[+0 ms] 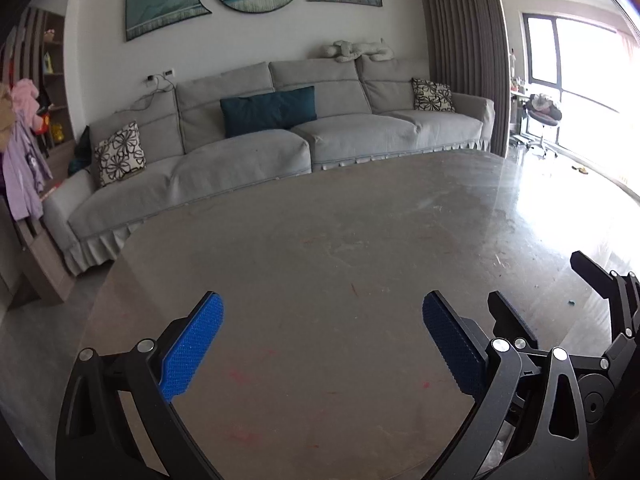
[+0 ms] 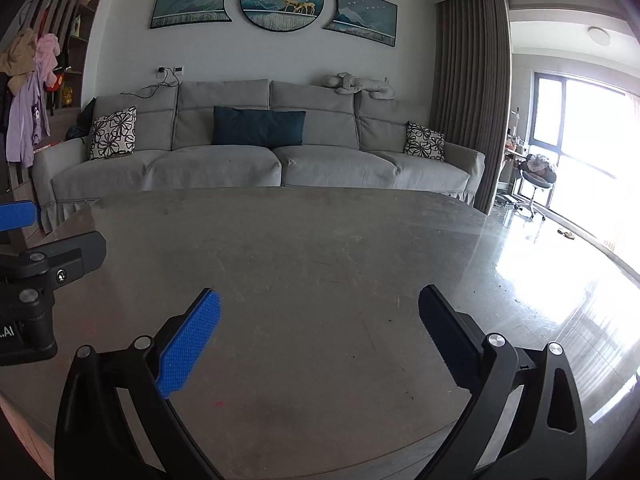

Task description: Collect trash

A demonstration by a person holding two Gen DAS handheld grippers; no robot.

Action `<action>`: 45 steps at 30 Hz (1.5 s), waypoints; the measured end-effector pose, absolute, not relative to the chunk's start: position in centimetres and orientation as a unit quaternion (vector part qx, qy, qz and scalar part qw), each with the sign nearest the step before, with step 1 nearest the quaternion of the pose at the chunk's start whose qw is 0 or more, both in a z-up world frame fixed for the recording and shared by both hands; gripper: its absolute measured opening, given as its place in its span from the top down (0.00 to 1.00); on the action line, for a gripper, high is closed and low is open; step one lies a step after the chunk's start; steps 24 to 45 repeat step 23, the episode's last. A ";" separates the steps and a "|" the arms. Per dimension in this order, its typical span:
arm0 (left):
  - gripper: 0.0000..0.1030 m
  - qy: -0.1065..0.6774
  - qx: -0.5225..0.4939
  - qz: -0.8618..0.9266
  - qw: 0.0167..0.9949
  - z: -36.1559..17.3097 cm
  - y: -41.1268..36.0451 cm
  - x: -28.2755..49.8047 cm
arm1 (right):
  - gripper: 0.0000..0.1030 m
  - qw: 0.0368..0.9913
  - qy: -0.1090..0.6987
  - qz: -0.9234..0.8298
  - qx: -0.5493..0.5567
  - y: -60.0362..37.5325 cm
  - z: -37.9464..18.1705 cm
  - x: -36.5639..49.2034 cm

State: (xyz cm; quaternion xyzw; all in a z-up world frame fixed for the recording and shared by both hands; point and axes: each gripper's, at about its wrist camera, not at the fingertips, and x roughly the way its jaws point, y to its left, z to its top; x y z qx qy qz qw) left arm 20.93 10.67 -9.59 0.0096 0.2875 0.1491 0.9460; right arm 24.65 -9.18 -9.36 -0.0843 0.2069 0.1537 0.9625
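1. Our left gripper gaped wide above the grey table, holding nothing.
2. Our right gripper gaped equally wide, empty, just beside it.
3. We could make out no trash there.

Grey table: scuffed, glossy; faint red marks on top.

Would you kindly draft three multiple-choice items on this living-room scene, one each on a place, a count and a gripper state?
1. Where does the teal cushion lie?
A. middle of the sofa
B. on the table
C. on the floor

2. How many flower-patterned cushions are on the sofa?
A. one
B. two
C. four

3. How do the left gripper and right gripper stand?
A. both shut
B. one shut
C. both open

Answers: 1 A, it leans on the middle backrest; 2 B, one at each end; 3 C, the blue pads sit wide apart, holding nothing.
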 end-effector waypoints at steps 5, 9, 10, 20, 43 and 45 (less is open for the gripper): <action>0.04 0.283 0.017 0.144 0.948 -9.8 11.0 20.9 | 0.04 0.961 0.209 0.159 -0.083 -8.7 -9.6 24.9; 0.04 0.278 0.024 0.142 0.950 -9.8 10.6 20.8 | 0.04 0.963 0.205 0.155 -0.078 -8.8 -9.5 24.8; 0.04 0.277 0.024 0.141 0.950 -9.8 10.6 20.9 | 0.04 0.963 0.206 0.155 -0.076 -8.7 -9.6 24.8; 0.04 0.285 0.013 0.111 0.952 -10.0 9.8 20.8 | 0.04 0.964 0.206 0.148 -0.075 -9.6 -9.6 24.4; 0.04 0.283 0.017 0.108 0.953 -10.0 9.3 20.7 | 0.04 0.965 0.206 0.146 -0.074 -9.6 -9.6 24.4; 0.04 0.283 0.017 0.108 0.953 -10.0 9.3 20.7 | 0.04 0.965 0.206 0.146 -0.074 -9.6 -9.6 24.4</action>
